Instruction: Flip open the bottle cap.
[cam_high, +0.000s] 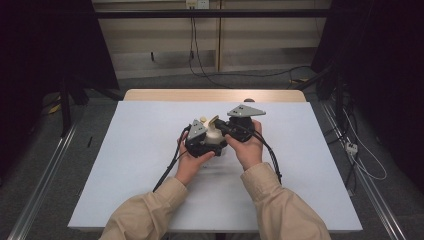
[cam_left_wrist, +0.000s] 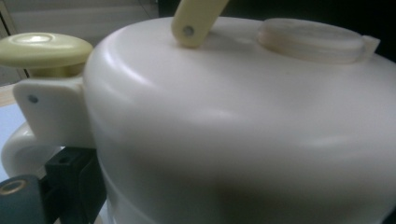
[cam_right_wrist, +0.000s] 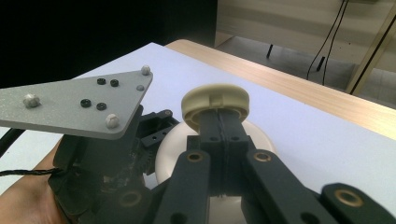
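Cream plastic kettle (cam_high: 214, 134), no readable label, held by left gripper (cam_high: 201, 141); right gripper (cam_right_wrist: 219, 135) fingers pinch its lid (cam_right_wrist: 215, 103).

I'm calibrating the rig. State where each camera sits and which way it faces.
High view: fixed above the person's side, looking forward and down on the table; both sleeves, left hand and right hand show.
Left gripper view: rides the left gripper, close against the cream container; one black finger shows.
Right gripper view: rides the right gripper, looking along its shut fingers at a round cap; the left hand shows.
All three share the container.
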